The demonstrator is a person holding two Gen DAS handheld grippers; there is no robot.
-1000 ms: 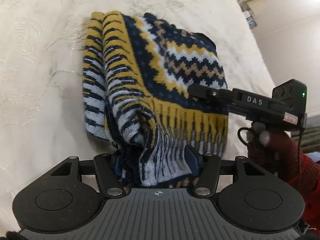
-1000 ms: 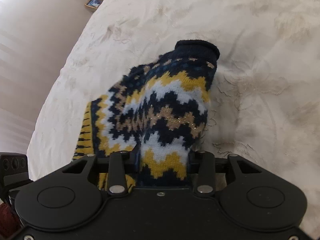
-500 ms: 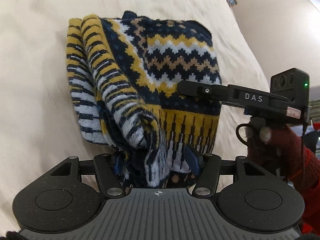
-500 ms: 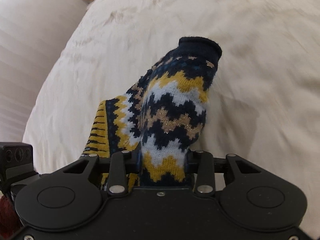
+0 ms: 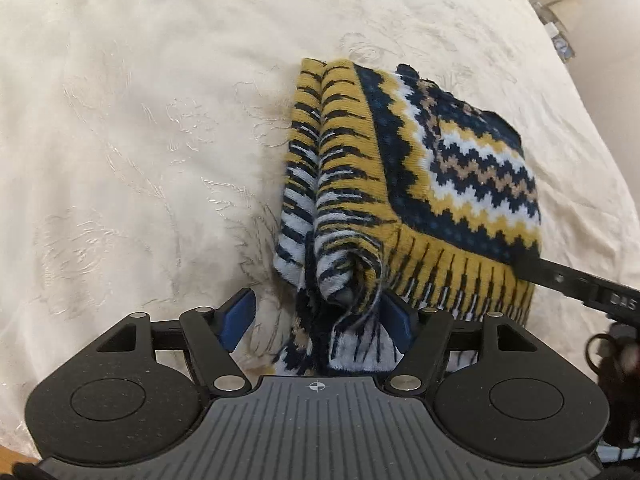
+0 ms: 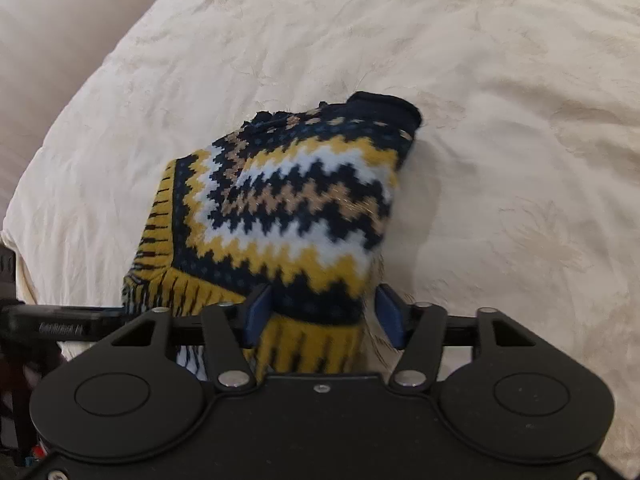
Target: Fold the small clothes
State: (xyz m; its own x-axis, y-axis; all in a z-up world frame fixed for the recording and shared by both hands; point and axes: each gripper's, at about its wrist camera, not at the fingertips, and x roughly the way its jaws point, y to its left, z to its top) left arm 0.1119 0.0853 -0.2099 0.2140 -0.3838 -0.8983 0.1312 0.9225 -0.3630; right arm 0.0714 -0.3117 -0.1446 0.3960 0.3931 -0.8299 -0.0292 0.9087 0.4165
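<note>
The left gripper (image 5: 316,322) stands wide open; its left pad is clear of the cloth, and the bunched striped edge of the knit sweater (image 5: 404,200) lies between the pads, against the right one. The sweater lies folded on the cream bedspread (image 5: 140,140), just ahead of both grippers. The right gripper (image 6: 320,314) is parted too, the sweater's yellow hem loose between its pads.

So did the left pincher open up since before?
Yes. The left gripper has spread its jaws apart; the sweater it pinched now lies loose between them on the cream bedspread.
</note>
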